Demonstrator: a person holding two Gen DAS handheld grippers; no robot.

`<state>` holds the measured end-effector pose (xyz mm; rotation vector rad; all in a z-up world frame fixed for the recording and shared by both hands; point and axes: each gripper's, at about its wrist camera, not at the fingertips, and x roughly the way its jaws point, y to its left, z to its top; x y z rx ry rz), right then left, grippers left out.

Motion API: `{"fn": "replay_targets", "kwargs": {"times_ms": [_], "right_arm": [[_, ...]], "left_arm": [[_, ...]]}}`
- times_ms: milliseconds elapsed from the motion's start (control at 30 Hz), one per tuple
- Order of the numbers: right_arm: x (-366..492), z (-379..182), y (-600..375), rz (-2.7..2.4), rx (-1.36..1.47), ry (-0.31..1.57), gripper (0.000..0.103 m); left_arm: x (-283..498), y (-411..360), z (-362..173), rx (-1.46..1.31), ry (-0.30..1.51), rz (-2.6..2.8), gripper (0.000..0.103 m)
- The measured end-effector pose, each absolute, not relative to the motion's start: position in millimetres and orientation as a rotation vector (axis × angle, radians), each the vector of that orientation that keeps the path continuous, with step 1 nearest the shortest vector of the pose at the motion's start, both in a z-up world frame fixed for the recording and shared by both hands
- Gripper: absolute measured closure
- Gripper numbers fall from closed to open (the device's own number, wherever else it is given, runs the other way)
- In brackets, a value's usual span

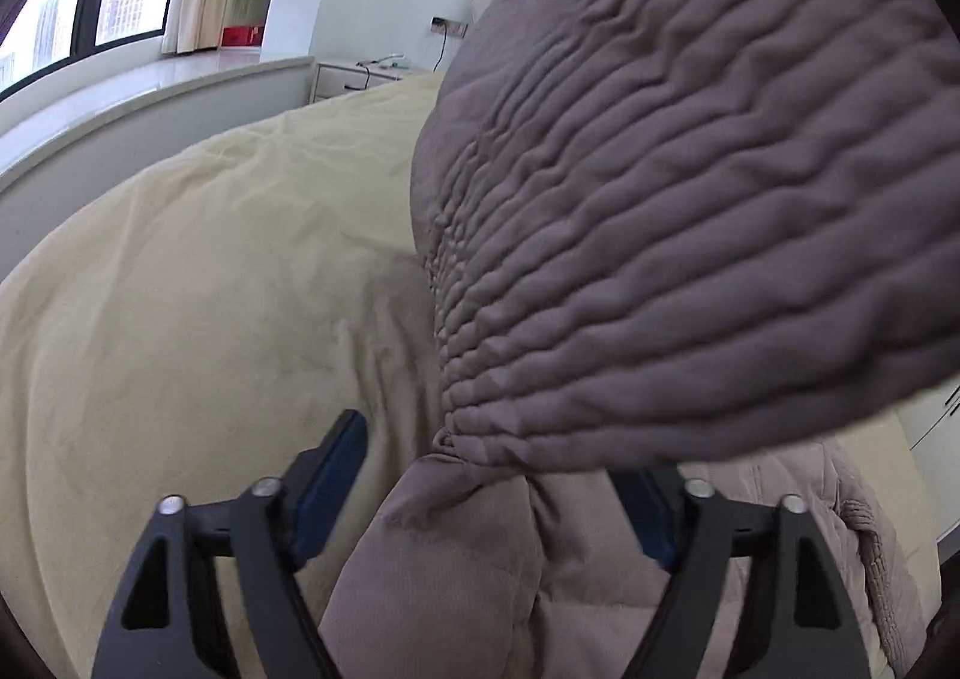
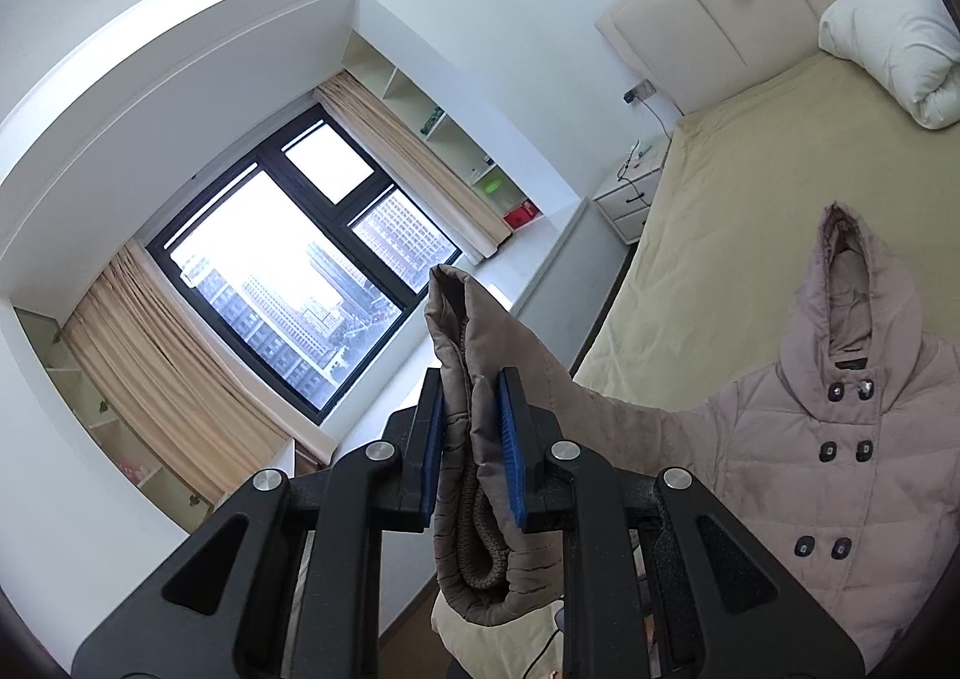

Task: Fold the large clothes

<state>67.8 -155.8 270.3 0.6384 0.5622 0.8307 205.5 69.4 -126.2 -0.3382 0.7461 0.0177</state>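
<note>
- The right hand-held gripper (image 2: 471, 439) is clenched on the sleeve cuff (image 2: 474, 475) of a mauve quilted hooded coat (image 2: 828, 475), the doubled fabric and its knitted inner cuff pinched between the blue pads (image 2: 512, 451).
- From that grip the sleeve runs off to the gripper's right and joins the coat body, which lies face up on the bed (image 2: 720, 187) ahead and to the right, hood pointing toward the headboard (image 2: 720, 0).
- Two columns of dark buttons (image 2: 828, 451) run down the coat's front.
- A white pillow (image 2: 894, 36) rests at the far end of the bed, beyond the hood, with a white nightstand (image 2: 630, 199) beside the bed's edge.
- Past the raised cuff stand a dark-framed window (image 2: 288, 271) and beige curtains (image 2: 156, 379).
- The left hand-held gripper (image 1: 498, 493) is released, its jaws standing apart over the bed's cream cover (image 1: 180, 319).
- A fold of the coat (image 1: 468, 559) lies between the spread fingers (image 1: 336, 469); neither pad presses on it.
- A ribbed, quilted part of the garment (image 1: 690, 199) hangs close ahead and to the upper right of the left gripper, blurred, hiding its right fingertip.
</note>
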Motion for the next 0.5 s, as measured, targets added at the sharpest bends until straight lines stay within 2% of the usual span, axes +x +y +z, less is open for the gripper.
{"fn": "replay_targets", "kwargs": {"times_ms": [67,100,300,500], "right_arm": [[73.1,265.2,-177.3,0.809,0.672,0.549,0.086],[76.8,256.6,-190.3,0.794,0.688,0.545,0.086],[95.9,182.0,-283.3,0.663,0.827,0.553,0.086],[129.9,35.6,-357.8,0.439,0.945,0.668,0.087]], "left_arm": [[218.2,70.7,-138.8,-0.331,0.808,0.01,0.069],[221.0,75.0,-143.1,-0.344,0.823,0.011,0.072],[215.7,103.4,-152.5,-0.404,0.821,0.081,0.072],[214.6,112.1,-165.0,-0.456,0.825,0.129,0.074]]}}
